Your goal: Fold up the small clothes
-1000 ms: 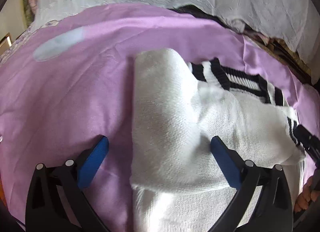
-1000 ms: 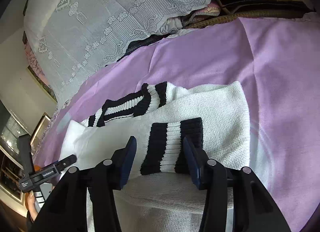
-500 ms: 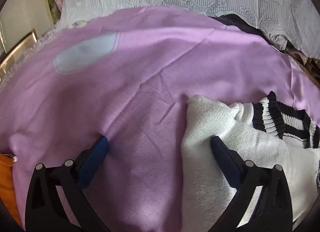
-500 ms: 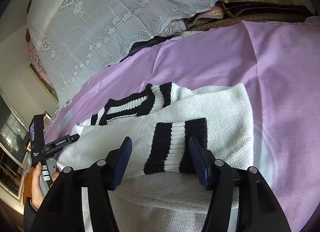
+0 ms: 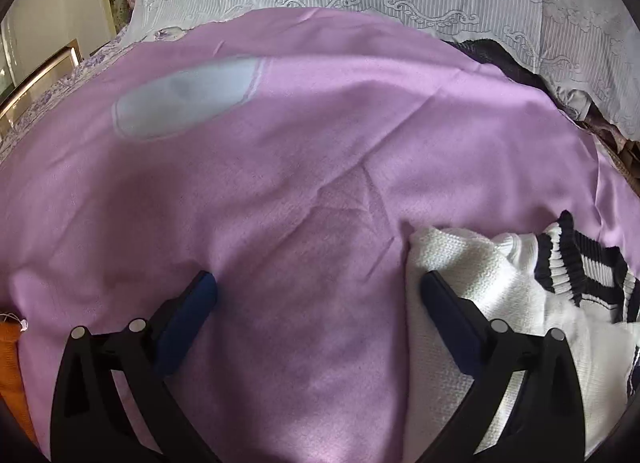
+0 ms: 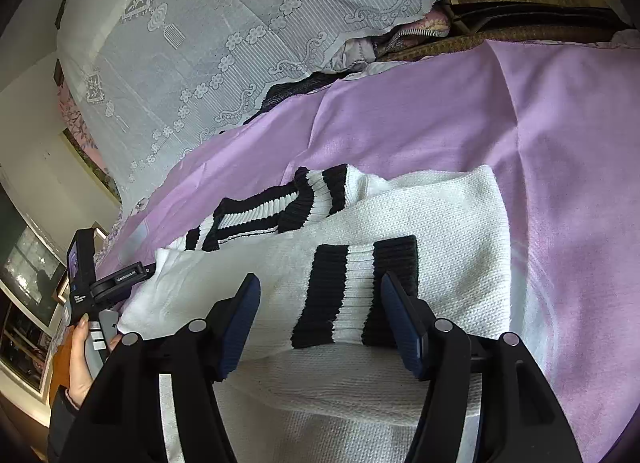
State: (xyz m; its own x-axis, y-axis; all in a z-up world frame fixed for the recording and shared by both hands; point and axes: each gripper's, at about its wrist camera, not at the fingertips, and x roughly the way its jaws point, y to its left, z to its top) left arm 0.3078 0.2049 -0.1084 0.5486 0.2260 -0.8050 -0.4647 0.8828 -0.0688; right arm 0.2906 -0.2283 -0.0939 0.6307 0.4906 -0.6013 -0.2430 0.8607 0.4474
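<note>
White sweater (image 6: 440,231), knitted, with black-and-white ribbed trim, lies partly folded on the purple cloth (image 6: 560,143) that covers the bed; its collar (image 6: 256,215) sits at the far side, toward the lace cover (image 6: 240,23), and one sleeve is laid across the body with its striped cuff (image 6: 352,295) uppermost.

Right gripper (image 6: 320,303): jaws spread either side of the cuff, blue pads clear of the knit on both sides; nothing is clasped, and the cuff lies flat on the garment between them.

Left gripper (image 5: 316,295): jaws wide apart over bare purple cloth; nothing between them; the right-hand finger (image 5: 452,319) stands at the sweater's left edge, though the angle does not show whether it touches the knit.

In the right wrist view the left gripper's body appears at the sweater's far left corner, held by the person's hand (image 6: 82,363); a dark sleeve end shows at the wrist.

A pale oval patch (image 5: 184,99) marks the purple cloth well away from the garment; an orange item (image 5: 12,375) shows at the lower left border, too little of it visible to identify.
</note>
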